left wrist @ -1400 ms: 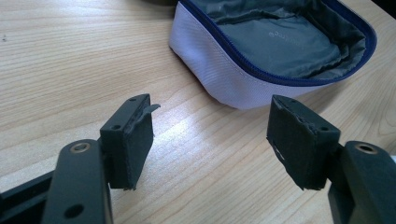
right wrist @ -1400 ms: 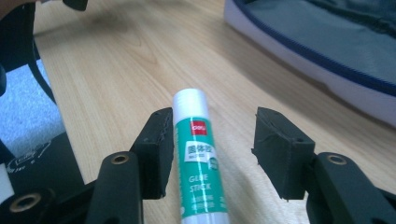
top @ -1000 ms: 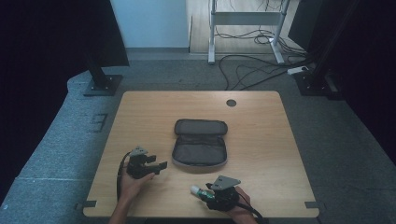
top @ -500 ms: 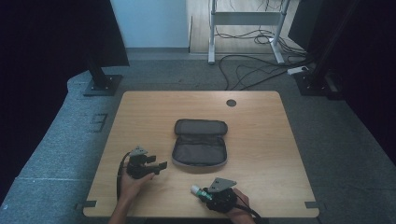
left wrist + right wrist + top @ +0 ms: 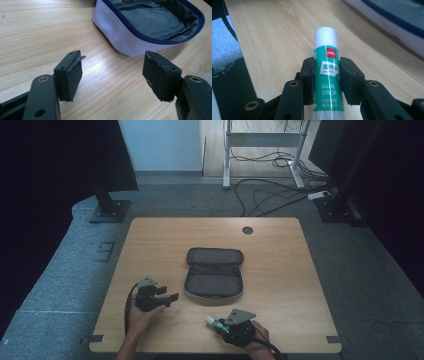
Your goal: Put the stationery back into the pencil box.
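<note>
Right gripper (image 5: 327,75) clamps the light, rigid, slippery glue stick (image 5: 328,82) mid-barrel; left gripper (image 5: 112,75) fingers wide, empty.

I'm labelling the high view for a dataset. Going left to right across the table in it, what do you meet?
left gripper → open pencil case → glue stick in the right gripper, near the table's front edge.
</note>
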